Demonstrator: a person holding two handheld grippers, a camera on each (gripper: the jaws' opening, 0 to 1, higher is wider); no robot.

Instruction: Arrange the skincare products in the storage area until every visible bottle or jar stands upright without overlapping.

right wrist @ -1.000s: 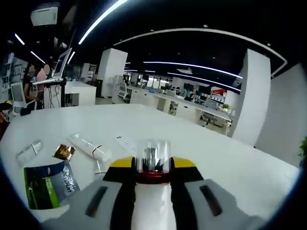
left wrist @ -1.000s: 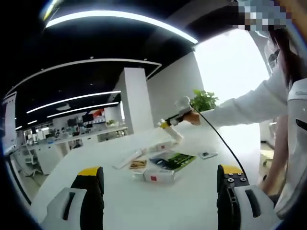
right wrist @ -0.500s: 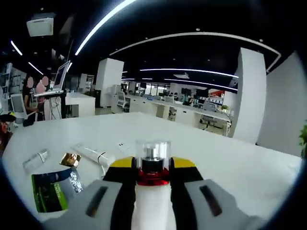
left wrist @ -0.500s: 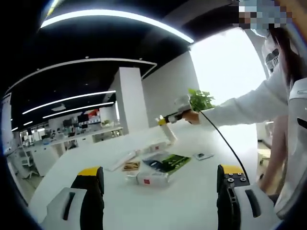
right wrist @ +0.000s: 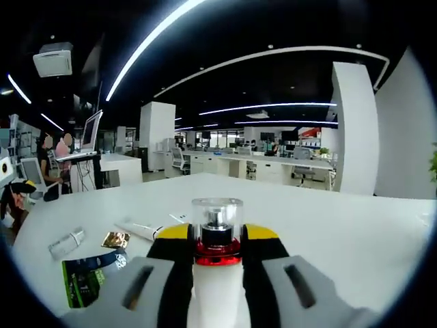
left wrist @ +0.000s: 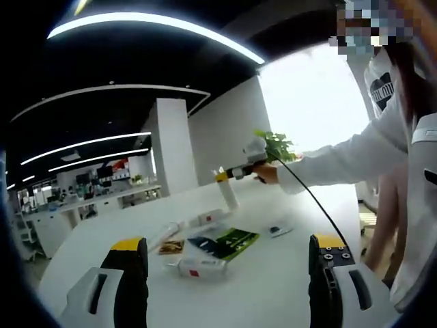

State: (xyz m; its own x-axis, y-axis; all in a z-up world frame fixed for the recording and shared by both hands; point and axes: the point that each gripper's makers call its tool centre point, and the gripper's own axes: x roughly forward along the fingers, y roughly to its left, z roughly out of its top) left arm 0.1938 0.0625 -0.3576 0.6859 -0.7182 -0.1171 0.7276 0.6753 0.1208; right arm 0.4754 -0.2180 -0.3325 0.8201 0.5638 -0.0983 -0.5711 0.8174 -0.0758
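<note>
Currently, right gripper (right wrist: 217,240) is clenched on a white pump bottle (right wrist: 216,273), lifted above the table (right wrist: 355,239); left gripper (left wrist: 229,256) stands released, jaws wide apart.

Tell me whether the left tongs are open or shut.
Open. In the left gripper view the left tongs stand wide apart, with nothing between them but the bare table.

On the white table (right wrist: 382,239): 1 white pump bottle (right wrist: 216,273) with a clear cap and red collar, lower centre of the right gripper view; 1 white tube (right wrist: 140,230), 1 green-and-dark flat packet (right wrist: 87,277), 1 small gold sachet (right wrist: 115,239) and 1 clear sachet (right wrist: 66,242) at lower left. Centre of the left gripper view, 1 white box (left wrist: 196,266) with a red mark lies flat, and 1 small dark sachet (left wrist: 278,230).
</note>
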